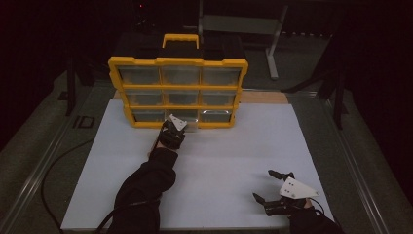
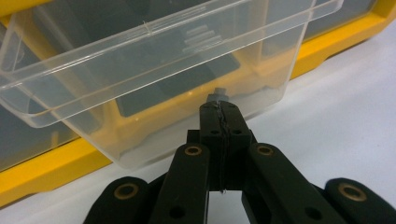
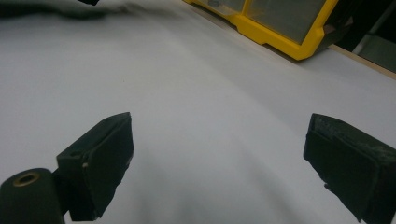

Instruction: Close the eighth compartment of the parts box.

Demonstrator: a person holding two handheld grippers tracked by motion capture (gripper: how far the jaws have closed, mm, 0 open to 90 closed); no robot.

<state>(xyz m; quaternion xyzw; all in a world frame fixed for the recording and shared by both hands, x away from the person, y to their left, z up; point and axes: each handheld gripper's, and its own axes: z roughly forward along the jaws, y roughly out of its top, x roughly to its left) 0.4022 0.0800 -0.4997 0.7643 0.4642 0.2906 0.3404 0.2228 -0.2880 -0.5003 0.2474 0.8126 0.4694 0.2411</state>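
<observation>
A yellow organizer case point(image 1: 178, 92) with clear drawers stands upright at the far side of the white board. Its bottom middle drawer point(image 2: 154, 70) is clear plastic, looks empty and is drawn partly out toward me. My left gripper point(image 1: 174, 130) is at that drawer's front. In the left gripper view its jaws point(image 2: 219, 109) are pressed together on the small grey pull tab point(image 2: 216, 94) at the drawer's lower edge. My right gripper point(image 1: 263, 184) rests near the board's front right, well away from the case. Its jaws point(image 3: 224, 158) stand wide apart with nothing between them.
A white board point(image 1: 219, 156) covers the tabletop under the case and both hands. A black cable point(image 1: 53, 165) trails off the board's left side. Metal frame legs point(image 1: 275, 44) stand behind the case. The case corner point(image 3: 285, 28) lies ahead of the right gripper.
</observation>
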